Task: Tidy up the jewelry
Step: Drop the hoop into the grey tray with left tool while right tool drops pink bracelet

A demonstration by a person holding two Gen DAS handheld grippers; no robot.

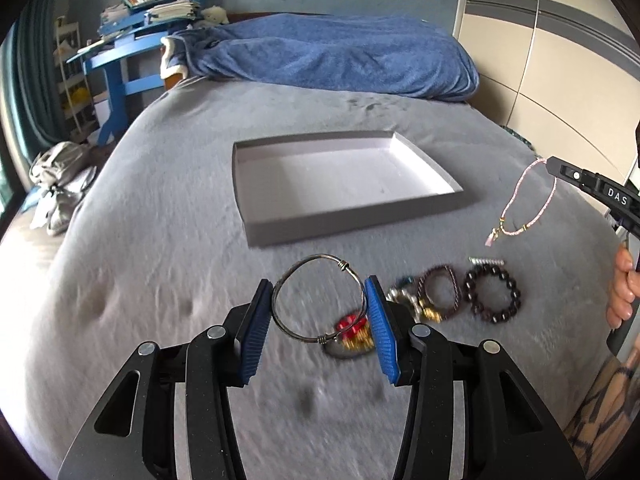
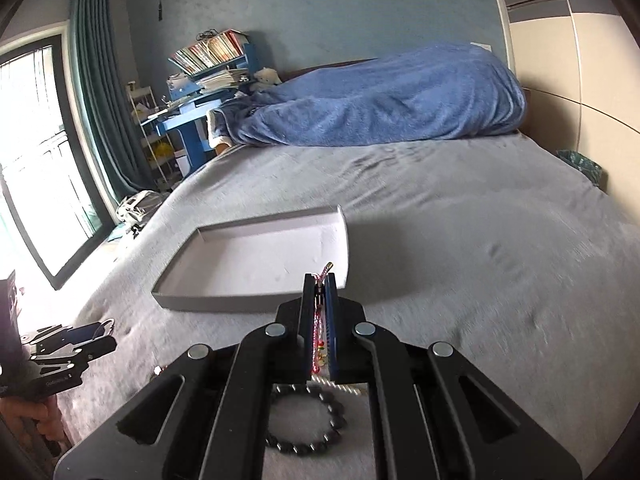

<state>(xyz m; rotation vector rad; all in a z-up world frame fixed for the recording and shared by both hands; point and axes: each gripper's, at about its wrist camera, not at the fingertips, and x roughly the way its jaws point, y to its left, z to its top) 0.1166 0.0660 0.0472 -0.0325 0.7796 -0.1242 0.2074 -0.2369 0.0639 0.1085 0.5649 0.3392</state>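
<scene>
My left gripper [image 1: 320,312] clamps the wire bangle [image 1: 316,300]; my right gripper [image 2: 319,280] pinches the pink cord bracelet [image 1: 528,200], which could slip before the tray [image 1: 352,216].

Grey bedspread [image 1: 160,208], with a pale grey tray [image 1: 352,222], white inside. Blue blanket [image 1: 332,56] heaped at the head. The bangle [image 1: 316,300] is dull silver, the cord bracelet [image 1: 528,200] pink with gold bits, the bead bracelet [image 1: 494,294] near-black. Gripper pads [image 1: 380,332] are ribbed blue on black arms. Teal curtain [image 2: 100,80], blue desk [image 1: 116,68].

Blurred bracelets [image 1: 424,298]; dark bead bracelet [image 2: 306,420] partly behind right gripper [image 2: 319,280].
</scene>
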